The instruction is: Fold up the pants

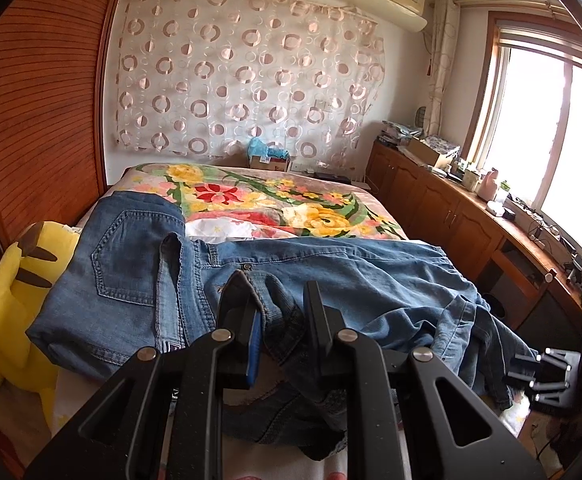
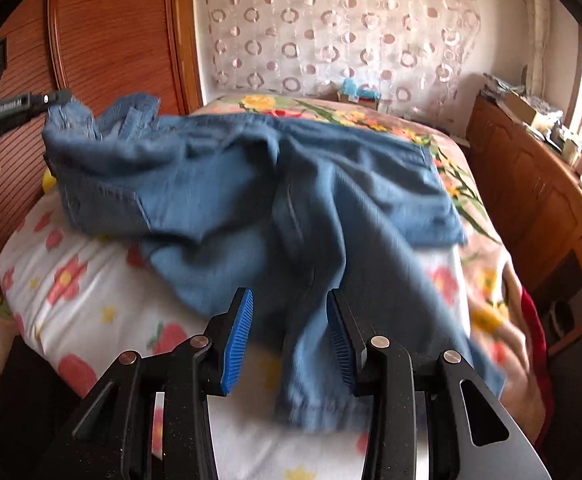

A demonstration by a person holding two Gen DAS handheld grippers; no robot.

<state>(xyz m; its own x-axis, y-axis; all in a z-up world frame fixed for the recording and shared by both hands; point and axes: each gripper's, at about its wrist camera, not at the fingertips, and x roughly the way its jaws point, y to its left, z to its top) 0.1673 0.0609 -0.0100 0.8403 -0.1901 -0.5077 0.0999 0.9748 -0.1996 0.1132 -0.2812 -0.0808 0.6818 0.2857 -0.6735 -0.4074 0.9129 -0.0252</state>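
Blue denim pants [image 1: 331,276] lie crumpled across the bed, and in the right wrist view [image 2: 291,184] they are blurred. My left gripper [image 1: 275,292] is shut on a bunched part of the pants at their waist end and holds it lifted; it shows in the right wrist view [image 2: 57,98] at the far left, gripping the raised denim. My right gripper [image 2: 289,300] is open, its blue pads [image 2: 237,340] on either side of a pant leg near the hem, not closed on it. The right gripper also shows in the left wrist view [image 1: 547,376] at the lower right.
A second pair of folded jeans [image 1: 111,280] lies at the left of the bed beside a yellow plush toy [image 1: 15,296]. A floral blanket [image 1: 275,204] covers the far bed. A wooden wardrobe [image 1: 39,112] stands left, a cluttered cabinet [image 1: 471,208] right.
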